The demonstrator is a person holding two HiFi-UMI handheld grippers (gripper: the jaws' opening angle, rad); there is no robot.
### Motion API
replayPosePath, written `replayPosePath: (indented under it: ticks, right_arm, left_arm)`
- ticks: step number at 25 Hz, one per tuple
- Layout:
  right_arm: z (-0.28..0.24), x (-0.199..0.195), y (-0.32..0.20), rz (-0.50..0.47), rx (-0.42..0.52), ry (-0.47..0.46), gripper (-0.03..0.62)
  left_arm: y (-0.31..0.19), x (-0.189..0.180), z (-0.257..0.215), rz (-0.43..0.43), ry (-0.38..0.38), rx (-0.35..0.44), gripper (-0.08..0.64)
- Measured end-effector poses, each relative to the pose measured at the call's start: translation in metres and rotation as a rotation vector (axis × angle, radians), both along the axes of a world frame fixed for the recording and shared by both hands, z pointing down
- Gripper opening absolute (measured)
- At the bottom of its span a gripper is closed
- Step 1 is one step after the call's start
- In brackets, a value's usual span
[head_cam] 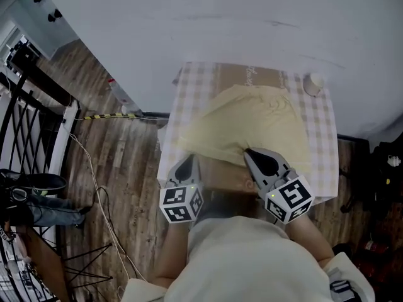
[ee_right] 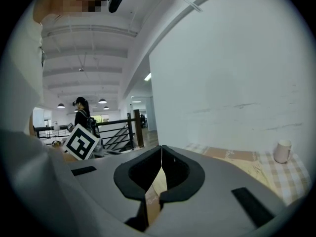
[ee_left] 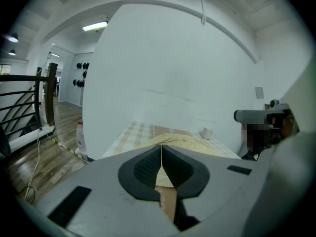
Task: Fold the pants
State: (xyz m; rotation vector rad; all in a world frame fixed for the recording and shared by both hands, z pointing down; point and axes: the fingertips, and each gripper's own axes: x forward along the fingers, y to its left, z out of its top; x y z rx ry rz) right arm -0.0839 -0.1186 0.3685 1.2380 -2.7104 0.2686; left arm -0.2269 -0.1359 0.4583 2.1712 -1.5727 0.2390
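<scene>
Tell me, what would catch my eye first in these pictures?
A heap of pale yellow pants lies in the middle of a small table covered with a checked cloth. At the table's near edge, the left gripper and the right gripper point toward the pants, each carrying a black-and-white marker cube, with their fingers shut on nothing. A white cup stands in the far right corner.

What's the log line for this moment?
pants: bunched on table | left gripper: shut, empty, at near table edge | right gripper: shut, empty, at pants' near edge | cup: far right corner
</scene>
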Motion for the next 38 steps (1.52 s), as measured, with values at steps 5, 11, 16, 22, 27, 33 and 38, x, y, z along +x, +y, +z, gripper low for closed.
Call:
replayPosePath:
  ticks: [5,11,16,22,27,33,38]
  right_arm:
    - [0.002,-0.023,-0.033,-0.015,-0.008,0.011,0.000]
    - [0.011,-0.048,-0.066,-0.036,-0.023,0.034,0.000]
    - [0.022,-0.060,-0.086,-0.037,-0.046,0.052,0.000]
    - [0.035,-0.071,-0.103,-0.034,-0.079,0.075,0.000]
    - [0.045,-0.076,-0.114,-0.024,-0.101,0.081,0.000]
    - [0.054,-0.083,-0.116,-0.028,-0.123,0.086,0.000]
    - [0.058,-0.084,-0.119,-0.028,-0.135,0.093,0.000]
  left_arm:
    - [-0.027,-0.023,0.022,0.001,-0.062,-0.015,0.006]
    - [-0.055,-0.052,0.057,-0.015,-0.084,-0.063,0.006]
    - [-0.072,-0.066,0.090,-0.009,-0.107,-0.127,0.006]
    - [-0.089,-0.076,0.125,0.031,-0.129,-0.206,0.009]
    - [-0.097,-0.069,0.136,0.092,-0.108,-0.245,0.156]
    - [-0.101,-0.077,0.153,0.076,-0.133,-0.305,0.115]
    - [-0.100,-0.078,0.158,0.078,-0.161,-0.320,0.087]
